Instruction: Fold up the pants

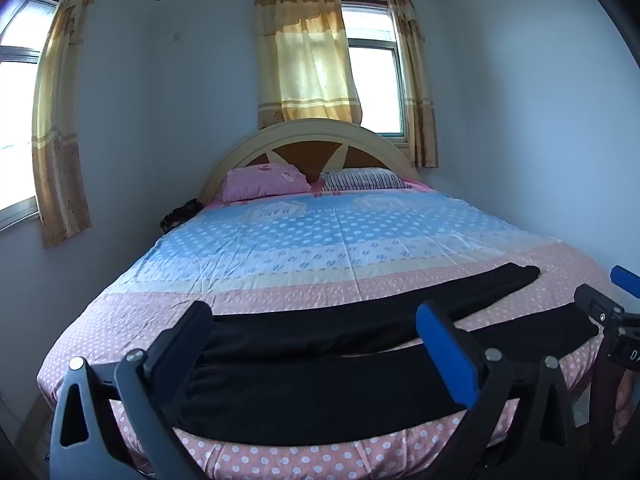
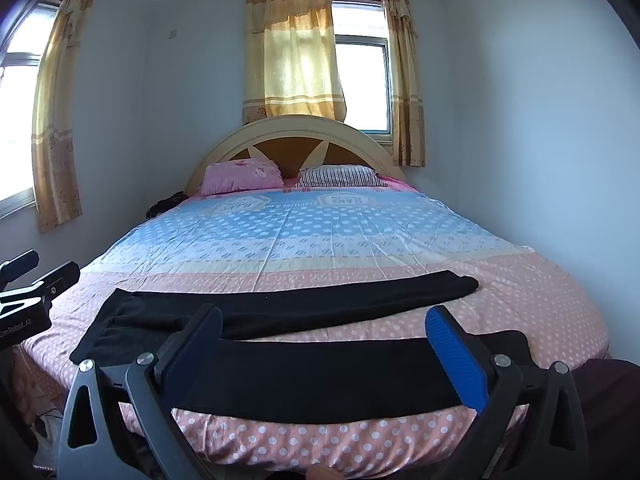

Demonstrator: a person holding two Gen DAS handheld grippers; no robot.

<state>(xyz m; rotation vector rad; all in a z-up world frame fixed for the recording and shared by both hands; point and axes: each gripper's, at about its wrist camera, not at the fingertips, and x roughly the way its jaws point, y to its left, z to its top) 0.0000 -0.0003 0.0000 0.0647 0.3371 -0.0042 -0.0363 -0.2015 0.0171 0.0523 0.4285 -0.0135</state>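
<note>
A: Left wrist view: the left gripper (image 1: 316,326) gapes wide and empty; the black pants (image 1: 320,364) run lengthwise along the bed's (image 1: 280,456) near edge, waist just ahead.
B: Right wrist view: the right gripper (image 2: 326,330), equally wide and empty, faces the near leg. Soft, matte knit.
</note>
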